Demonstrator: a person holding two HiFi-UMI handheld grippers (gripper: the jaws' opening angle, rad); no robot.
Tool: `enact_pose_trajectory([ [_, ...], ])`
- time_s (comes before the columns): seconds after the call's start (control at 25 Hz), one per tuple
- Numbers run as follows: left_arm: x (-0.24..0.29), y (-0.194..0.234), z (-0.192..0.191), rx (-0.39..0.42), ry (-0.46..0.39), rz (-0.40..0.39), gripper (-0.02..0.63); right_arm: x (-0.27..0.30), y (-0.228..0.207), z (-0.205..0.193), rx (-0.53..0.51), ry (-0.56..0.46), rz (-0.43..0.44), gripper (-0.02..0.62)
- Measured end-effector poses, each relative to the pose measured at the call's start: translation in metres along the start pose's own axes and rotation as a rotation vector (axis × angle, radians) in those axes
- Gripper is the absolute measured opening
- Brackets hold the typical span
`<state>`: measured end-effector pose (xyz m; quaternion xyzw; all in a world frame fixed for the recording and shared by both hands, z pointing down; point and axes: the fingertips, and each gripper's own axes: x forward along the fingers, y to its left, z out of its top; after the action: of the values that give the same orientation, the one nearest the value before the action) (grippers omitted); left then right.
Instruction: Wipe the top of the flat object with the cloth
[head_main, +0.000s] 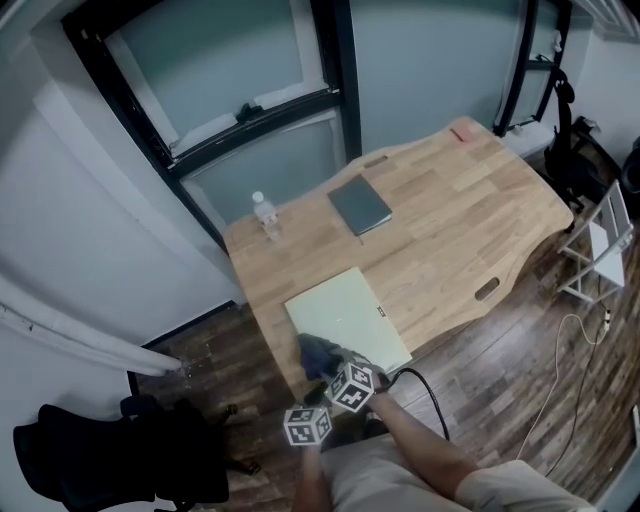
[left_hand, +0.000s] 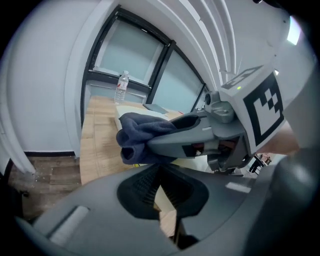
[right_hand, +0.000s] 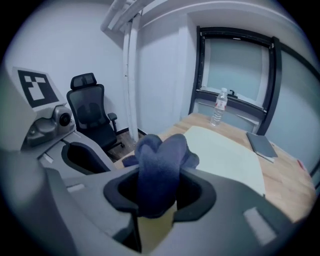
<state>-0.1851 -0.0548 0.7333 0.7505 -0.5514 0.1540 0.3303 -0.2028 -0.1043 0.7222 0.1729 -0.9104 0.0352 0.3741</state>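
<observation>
R gripper (right_hand: 157, 186) jaws are clamped on the dark blue cloth (right_hand: 161, 157), which bunches up out of the tips and sits at the near-L corner of the pale green flat object (head_main: 345, 308) by the front edge of the wood table (head_main: 450, 225). L gripper (left_hand: 160, 172) is just beside it w/ jaws closed on nothing, off the table edge. Water bottle (head_main: 264, 213) & grey notebook (head_main: 360, 205) are at the far side, well apart from the cloth.

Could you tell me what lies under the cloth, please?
Under the cloth, held by the right gripper, lies the near corner of the pale board on the table. Whether they touch is hidden by the cloth.
</observation>
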Motion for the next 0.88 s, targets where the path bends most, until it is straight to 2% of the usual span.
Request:
enact_pose_trajectory([
  [0.16, 0.001, 0.0, 0.002, 0.007, 0.009, -0.004, 0.009, -0.008, -0.002, -0.007, -0.013, 0.003, 0.035, 0.146],
  [0.36, 0.002, -0.001, 0.002, 0.023, 0.024, 0.002, 0.009, -0.017, -0.018, -0.018, 0.05, -0.003, 0.007, 0.146],
  [0.88, 0.007, 0.0, 0.007, 0.013, 0.019, 0.013, 0.009, -0.06, -0.102, -0.072, 0.256, 0.04, -0.217, 0.146],
])
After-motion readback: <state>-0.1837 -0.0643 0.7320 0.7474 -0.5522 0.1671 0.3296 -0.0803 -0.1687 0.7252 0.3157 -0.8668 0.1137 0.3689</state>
